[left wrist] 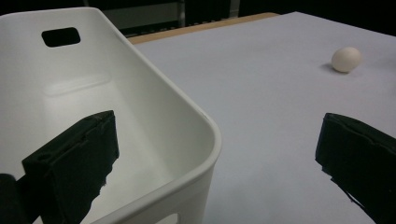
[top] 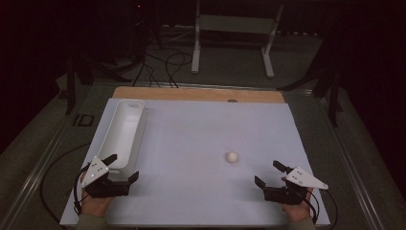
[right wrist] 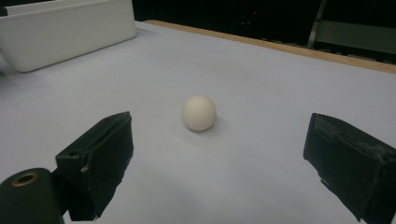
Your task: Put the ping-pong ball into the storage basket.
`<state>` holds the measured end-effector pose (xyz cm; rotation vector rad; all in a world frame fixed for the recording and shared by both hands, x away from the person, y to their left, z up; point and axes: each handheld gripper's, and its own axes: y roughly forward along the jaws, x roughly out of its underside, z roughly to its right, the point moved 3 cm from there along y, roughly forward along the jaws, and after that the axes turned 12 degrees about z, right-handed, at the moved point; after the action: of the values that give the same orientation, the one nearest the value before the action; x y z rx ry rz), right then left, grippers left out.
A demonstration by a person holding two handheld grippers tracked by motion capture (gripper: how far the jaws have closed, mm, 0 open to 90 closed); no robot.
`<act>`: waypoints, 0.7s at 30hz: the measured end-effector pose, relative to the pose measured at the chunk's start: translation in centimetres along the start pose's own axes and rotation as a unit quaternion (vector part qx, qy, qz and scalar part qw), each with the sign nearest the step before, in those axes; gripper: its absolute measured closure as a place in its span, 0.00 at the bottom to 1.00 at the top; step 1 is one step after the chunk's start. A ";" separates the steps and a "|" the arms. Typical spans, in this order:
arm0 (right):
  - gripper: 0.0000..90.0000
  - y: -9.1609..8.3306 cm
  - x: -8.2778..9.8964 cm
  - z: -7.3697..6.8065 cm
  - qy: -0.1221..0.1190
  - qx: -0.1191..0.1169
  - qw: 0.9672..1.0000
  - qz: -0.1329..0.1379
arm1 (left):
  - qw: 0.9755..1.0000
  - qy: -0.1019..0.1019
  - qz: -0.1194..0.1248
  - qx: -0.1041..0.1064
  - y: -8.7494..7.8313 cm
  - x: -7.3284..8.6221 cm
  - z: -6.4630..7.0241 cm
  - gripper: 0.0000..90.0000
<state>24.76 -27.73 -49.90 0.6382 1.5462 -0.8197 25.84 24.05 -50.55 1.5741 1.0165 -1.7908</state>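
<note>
Where the high view is consulted, the whole layout is recorded at once: one white ball (top: 232, 156) is seen right of centre in the frame, lying on the pale counter (top: 191, 143), and one long white bin (top: 122, 132) is seen at the left of the frame. Two grippers are counted, the left gripper (top: 124, 167) at lower left and the right gripper (top: 271, 173) at lower right, each held in a hand entering from the bottom edge.

Details not given from above are supplied by the gripper views. In the left gripper view, a slot handle (left wrist: 60, 36) is seen cut in the bin's far end wall at upper left of the frame, and the bin's rounded near corner is seen between the spread jaws, one jaw over the bin's inside and the other over the counter; nothing is pinched. The ball is seen small at upper right of that frame, well apart from the jaws.

In the right gripper view, the ball is seen near the middle of the frame, ahead of the spread jaws and untouched by them, resting on its own small shadow. The bin is seen at upper left, well apart from the ball.
</note>
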 end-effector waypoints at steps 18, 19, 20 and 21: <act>0.08 0.3 -0.2 0.0 0.004 -0.004 1.000 -0.005 | 1.000 -0.003 0.006 -0.006 -0.2 0.0 0.0 0.00; 0.08 0.3 -0.2 -0.1 0.004 -0.005 1.000 -0.006 | 1.000 -0.003 0.007 -0.006 -0.2 0.0 0.0 0.00; 0.08 0.3 -0.3 -0.1 0.004 -0.005 1.000 -0.006 | 1.000 -0.003 0.007 -0.006 -0.2 0.0 0.0 0.00; 0.08 0.4 -0.3 -0.1 0.003 -0.007 1.000 -0.006 | 1.000 -0.003 0.007 -0.006 -0.2 0.0 0.0 0.00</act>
<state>25.00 -27.39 -49.63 0.6225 1.5620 -0.8164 25.69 24.21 -50.56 1.5650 1.0089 -1.7760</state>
